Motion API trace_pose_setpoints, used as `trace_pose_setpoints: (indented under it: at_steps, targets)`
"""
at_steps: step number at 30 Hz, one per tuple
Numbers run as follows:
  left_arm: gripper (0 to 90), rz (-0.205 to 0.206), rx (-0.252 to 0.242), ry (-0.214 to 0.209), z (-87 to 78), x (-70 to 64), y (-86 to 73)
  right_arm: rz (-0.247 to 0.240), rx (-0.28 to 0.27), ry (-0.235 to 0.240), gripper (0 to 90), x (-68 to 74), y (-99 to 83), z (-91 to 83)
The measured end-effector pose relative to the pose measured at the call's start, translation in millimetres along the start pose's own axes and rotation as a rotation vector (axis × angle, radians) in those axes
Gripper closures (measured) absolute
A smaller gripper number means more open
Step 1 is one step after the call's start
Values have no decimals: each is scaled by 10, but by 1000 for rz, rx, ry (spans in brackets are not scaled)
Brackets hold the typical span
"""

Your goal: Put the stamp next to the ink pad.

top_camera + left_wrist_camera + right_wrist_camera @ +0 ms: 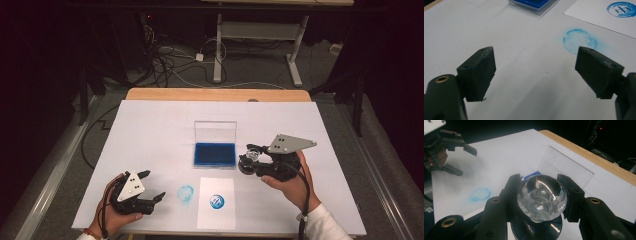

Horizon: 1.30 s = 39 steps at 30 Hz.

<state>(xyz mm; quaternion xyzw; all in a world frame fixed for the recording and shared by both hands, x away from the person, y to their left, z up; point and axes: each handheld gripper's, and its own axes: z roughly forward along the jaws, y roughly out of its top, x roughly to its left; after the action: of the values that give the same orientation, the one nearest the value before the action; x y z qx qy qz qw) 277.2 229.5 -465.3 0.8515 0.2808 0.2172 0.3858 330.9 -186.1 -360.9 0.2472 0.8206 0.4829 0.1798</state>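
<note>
A round stamp with a clear faceted knob [541, 197] and a dark base [245, 165] is held just right of the blue ink pad [215, 154]; my right gripper [251, 159] is shut on the knob. The pad's clear lid [215, 132] stands upright behind it. Nearer the front lies a white paper sheet [216, 215] bearing a blue round print [216, 202]. My left gripper [153, 184] rests open at the front left, nothing between its jaws. From the left gripper view, the left gripper [535, 72] faces a blue smudge ring [580, 40].
The blue smudge ring [185, 193] marks the white table cover [150, 135] left of the paper. The wooden table edge [215, 94] runs along the back. Beyond it are desk legs and cables on the floor. Bare cover lies at the left and back.
</note>
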Motion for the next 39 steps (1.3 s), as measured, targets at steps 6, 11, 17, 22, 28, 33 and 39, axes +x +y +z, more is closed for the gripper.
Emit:
trace_pose_setpoints:
  at_steps: [6,11,17,22,28,33,39]
  targets:
    - [163,-1,13,2,27,-6,-8,11,14,-33,565,-117,-13,-7]
    - [163,-4,15,3,14,-12,-10,30,35,-50,565,-242,-31,67]
    - [163,3,35,2,34,-20,-14,41,77,-71,565,-351,-63,245]
    - [164,1,36,-2,36,-10,-18,64,113,-84,565,-444,-119,386]
    - [164,2,38,-2,43,-5,-18,101,128,-110,564,-567,-204,520]
    - [164,7,45,-5,53,-2,-20,119,154,-119,564,-612,-290,645]
    - [164,9,50,-12,65,-7,-21,144,182,-134,563,-653,-400,754]
